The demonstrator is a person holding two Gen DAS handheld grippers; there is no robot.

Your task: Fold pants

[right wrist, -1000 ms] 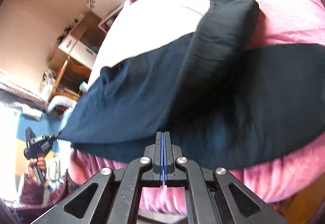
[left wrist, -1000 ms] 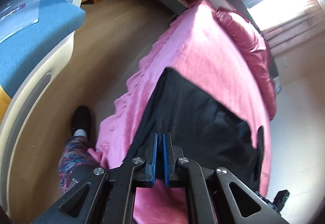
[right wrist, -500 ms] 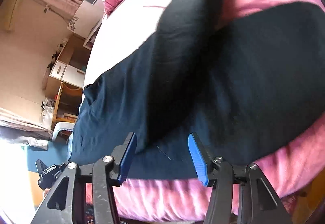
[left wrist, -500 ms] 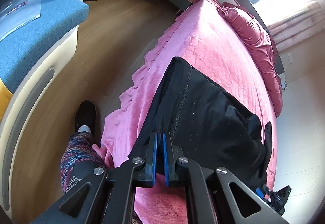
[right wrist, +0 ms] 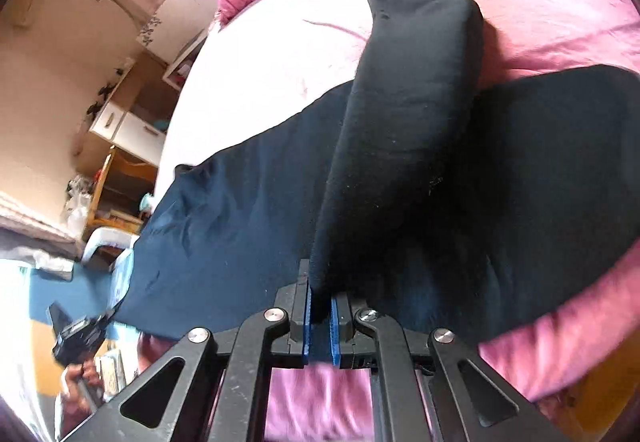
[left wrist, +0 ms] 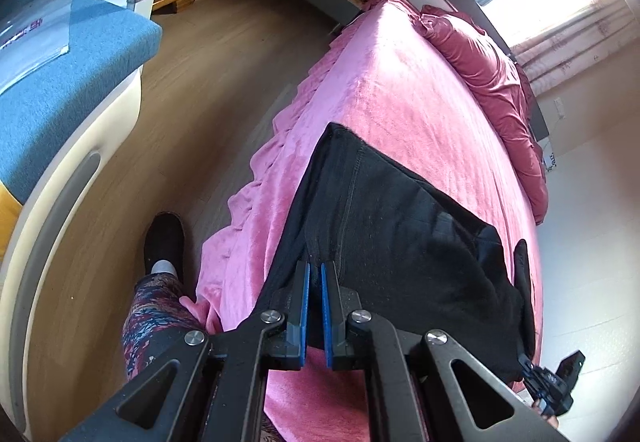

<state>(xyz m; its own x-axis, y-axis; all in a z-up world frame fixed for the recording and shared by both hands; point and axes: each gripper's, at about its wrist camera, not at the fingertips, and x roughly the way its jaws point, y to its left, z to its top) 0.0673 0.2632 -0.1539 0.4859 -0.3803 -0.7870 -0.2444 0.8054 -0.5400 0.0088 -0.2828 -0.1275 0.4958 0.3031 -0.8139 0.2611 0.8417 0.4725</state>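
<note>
Black pants [left wrist: 400,234] lie across the near end of a pink bed [left wrist: 400,89]. My left gripper [left wrist: 314,274] is shut on the near edge of the pants by a seam. In the right wrist view the pants [right wrist: 248,217] spread left and right, and one leg [right wrist: 412,113] is folded up and away across the bed. My right gripper [right wrist: 321,298] is shut on the near end of that leg. The right gripper also shows in the left wrist view [left wrist: 556,382] at the bottom right, and the left one in the right wrist view [right wrist: 76,334].
Dark pink pillows [left wrist: 488,65] line the far side of the bed. A blue and cream sofa [left wrist: 60,113] stands left across a wooden floor [left wrist: 208,89]. The person's leg and black shoe [left wrist: 164,242] are beside the bed. A white cabinet [right wrist: 132,125] stands by the far wall.
My right gripper opened half a second ago and has now shut on the folded pant leg. The left gripper has stayed shut on the pants and pulled back slightly.
</note>
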